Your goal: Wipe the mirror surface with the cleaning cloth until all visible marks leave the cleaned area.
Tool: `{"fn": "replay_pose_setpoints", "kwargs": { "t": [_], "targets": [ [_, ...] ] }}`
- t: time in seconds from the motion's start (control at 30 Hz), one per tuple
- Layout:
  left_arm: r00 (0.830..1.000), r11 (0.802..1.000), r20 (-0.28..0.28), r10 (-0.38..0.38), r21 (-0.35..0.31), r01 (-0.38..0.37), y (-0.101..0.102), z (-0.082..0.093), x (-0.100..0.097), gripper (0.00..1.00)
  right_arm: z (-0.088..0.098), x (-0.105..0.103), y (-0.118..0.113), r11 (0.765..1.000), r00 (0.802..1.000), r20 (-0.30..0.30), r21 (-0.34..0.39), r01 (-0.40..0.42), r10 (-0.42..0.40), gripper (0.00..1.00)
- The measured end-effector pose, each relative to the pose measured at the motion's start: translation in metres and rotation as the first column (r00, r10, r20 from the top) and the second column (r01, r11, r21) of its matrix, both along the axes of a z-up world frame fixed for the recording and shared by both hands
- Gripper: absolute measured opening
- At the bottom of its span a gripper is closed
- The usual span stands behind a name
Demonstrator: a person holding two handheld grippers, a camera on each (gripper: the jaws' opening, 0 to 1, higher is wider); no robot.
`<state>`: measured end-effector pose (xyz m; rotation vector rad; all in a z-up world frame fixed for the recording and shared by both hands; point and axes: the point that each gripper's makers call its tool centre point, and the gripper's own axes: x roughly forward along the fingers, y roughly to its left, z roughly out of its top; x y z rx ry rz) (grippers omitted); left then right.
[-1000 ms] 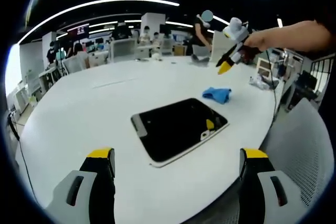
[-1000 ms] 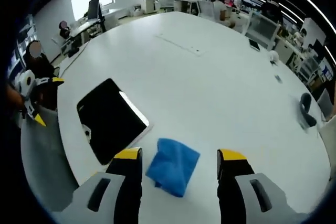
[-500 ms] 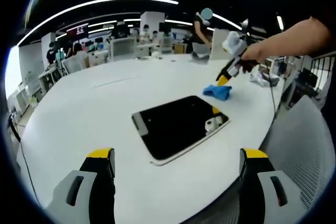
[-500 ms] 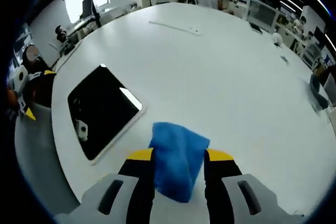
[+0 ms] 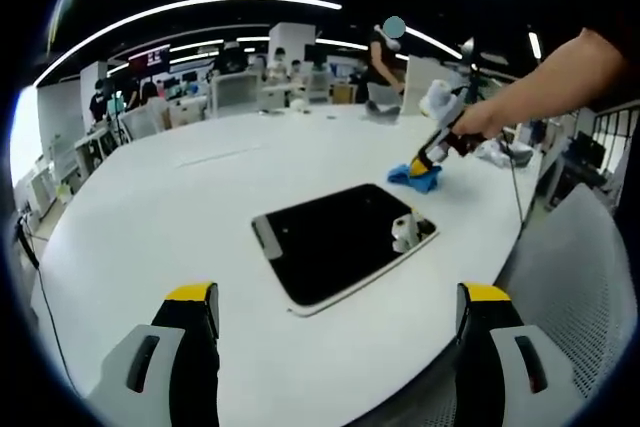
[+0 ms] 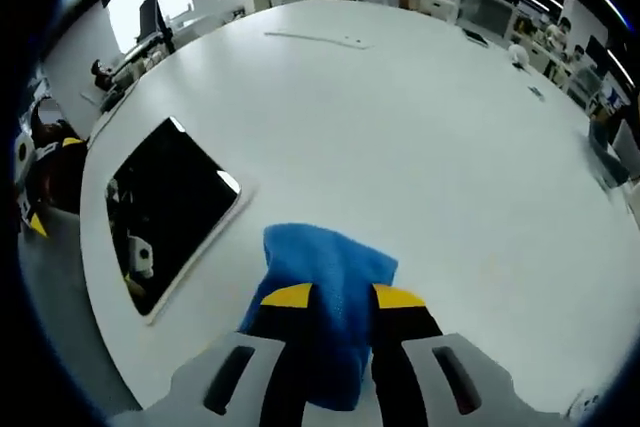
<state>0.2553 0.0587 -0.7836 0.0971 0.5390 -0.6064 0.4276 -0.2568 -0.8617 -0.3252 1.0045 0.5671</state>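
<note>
Room: open office with ceiling light strips, desks and people at the far side; a large white round table (image 5: 150, 207) took up the near ground in both views.
Right gripper: in the right gripper view the right gripper (image 6: 343, 296) had its yellow-tipped jaws drawn narrow onto the blue cleaning cloth (image 6: 328, 277), which was pinched between them and lay on the table top. In the left gripper view the same gripper (image 5: 428, 159) showed at the far right, held in a person's hand (image 5: 478, 119), tips down on the cloth (image 5: 418, 177).
Left gripper: in the left gripper view the left gripper (image 5: 337, 299) stood wide, nothing between its jaws, low over the near table edge. In the right gripper view it (image 6: 35, 222) was cut off by the left border.
Mirror: the mirror (image 5: 335, 239), a dark rectangle with a pale frame, lay flat on the table, near the cloth but apart from it; in the right gripper view it (image 6: 165, 202) sat left of the cloth.
Hard to make out: marks on the glass could not be told from reflections; a pale shape near one mirror corner looked like a reflected gripper. Part of the cloth was hidden under the right jaws.
Containers: none could be made out.
</note>
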Motion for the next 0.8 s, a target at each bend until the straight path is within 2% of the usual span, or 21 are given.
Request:
{"fn": "replay_pose_setpoints", "kwargs": {
  "t": [0.07, 0.2, 0.4, 0.53, 0.8],
  "targets": [
    [1.000, 1.000, 0.001, 0.001, -0.002, -0.001, 0.000, 0.000, 0.000, 0.99, -0.001, 0.000, -0.002, 1.000, 1.000, -0.006, -0.013, 0.002, -0.002, 0.06],
    [1.000, 1.000, 0.000, -0.001, -0.004, 0.001, -0.001, 0.001, 0.000, 0.99, -0.001, 0.000, 0.002, 0.998, 1.000, 0.005, -0.053, -0.017, 0.017, 0.03],
    [1.000, 1.000, -0.001, -0.001, 0.000, 0.001, 0.000, 0.000, 0.000, 0.99, 0.001, 0.000, -0.001, 0.998, 0.999, 0.011, -0.055, 0.031, -0.030, 0.01],
    [1.000, 1.000, -0.003, 0.001, -0.005, -0.001, 0.000, 0.000, 0.000, 0.99, 0.005, -0.004, 0.000, 0.998, 0.999, -0.007, -0.040, 0.051, -0.052, 0.02],
    [1.000, 1.000, -0.014, -0.016, -0.011, 0.016, -0.003, -0.001, -0.002, 0.99, 0.024, -0.005, -0.009, 0.993, 0.994, -0.010, -0.029, 0.110, -0.111, 0.01]
  ]
}}
